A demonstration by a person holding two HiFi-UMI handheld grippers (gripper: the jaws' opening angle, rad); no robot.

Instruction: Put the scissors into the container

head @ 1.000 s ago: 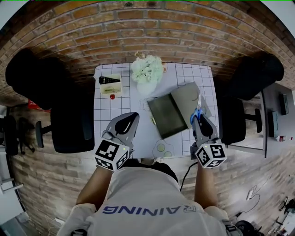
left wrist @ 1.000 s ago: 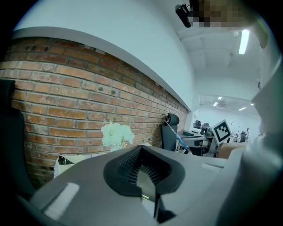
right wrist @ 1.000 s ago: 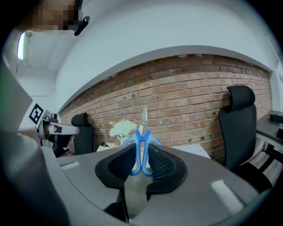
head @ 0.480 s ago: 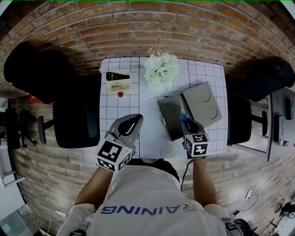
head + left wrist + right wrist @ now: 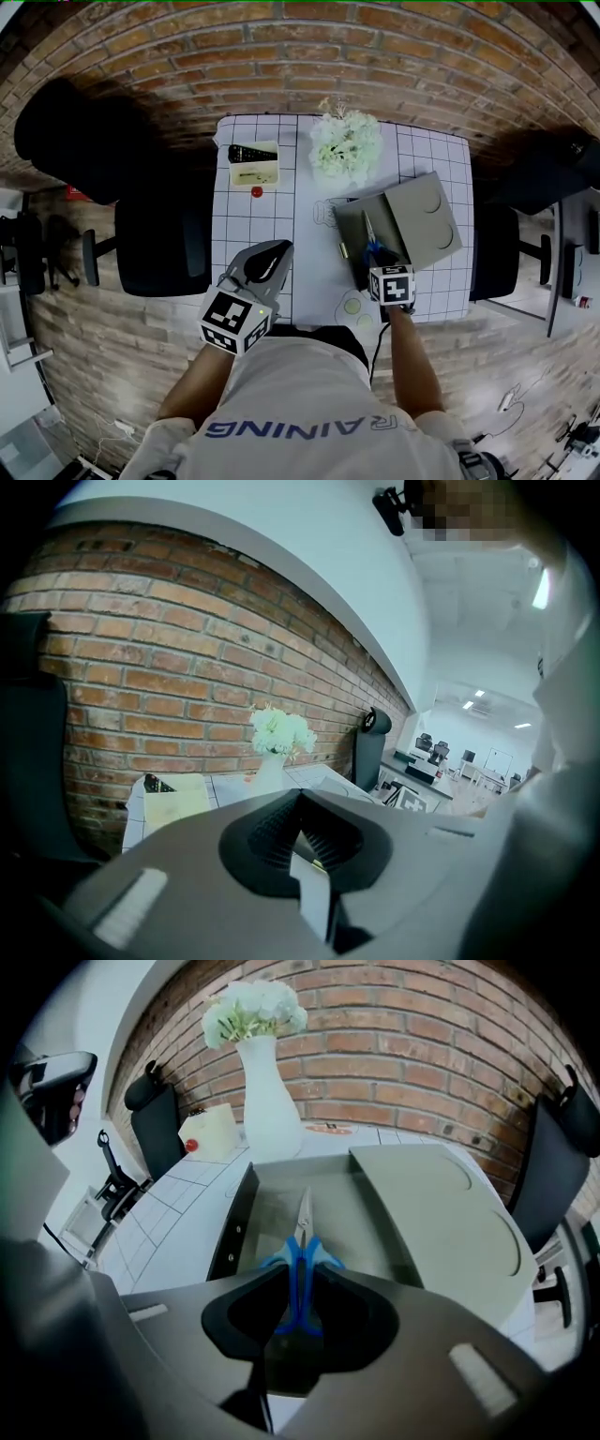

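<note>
Right gripper [image 5: 298, 1274], fingers clamped on the handles of the scissors [image 5: 303, 1215], aims the blades into the open container [image 5: 236, 1227] for release; left gripper [image 5: 300, 803], fingers closed and empty, idles.

Scissors [image 5: 300, 1246] handles part-hidden by R gripper [image 5: 298, 1302]; tray [image 5: 258, 175] contents too small to ID.
</note>
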